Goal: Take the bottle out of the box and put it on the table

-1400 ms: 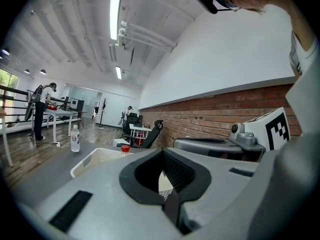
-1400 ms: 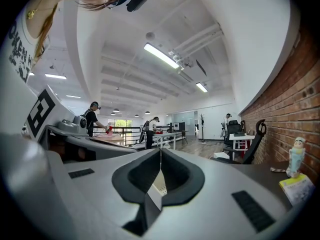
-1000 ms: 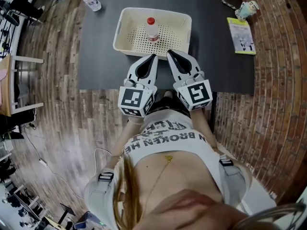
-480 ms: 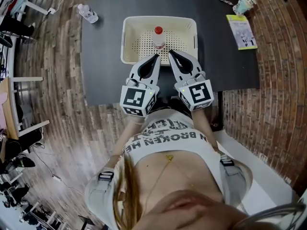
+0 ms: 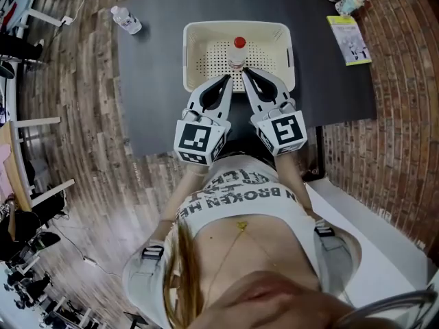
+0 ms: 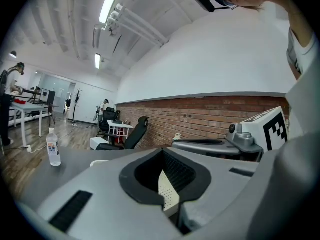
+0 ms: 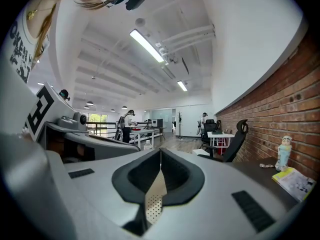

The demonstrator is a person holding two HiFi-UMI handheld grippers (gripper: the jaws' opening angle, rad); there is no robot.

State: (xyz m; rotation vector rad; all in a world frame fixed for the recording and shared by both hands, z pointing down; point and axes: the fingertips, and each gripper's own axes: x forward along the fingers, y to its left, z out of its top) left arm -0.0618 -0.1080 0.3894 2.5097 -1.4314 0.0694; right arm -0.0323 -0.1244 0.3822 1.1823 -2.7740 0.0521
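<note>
At the box [image 5: 291, 55] rim, left gripper [image 5: 226, 79], right gripper [image 5: 245, 71] closed; bottle [image 5: 238, 51] ahead.

White tee [image 5: 236, 208] w/ black lettering, grey shoulder straps [image 5: 152, 252]; grey left claw [image 5: 227, 80], right claw [image 5: 245, 72], b/w marker cubes [image 5: 197, 140]

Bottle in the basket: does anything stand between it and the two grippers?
Nothing visible does. The left gripper and right gripper, jaws together, reach over the basket's near wall; the red-capped bottle stands just beyond their tips.
</note>
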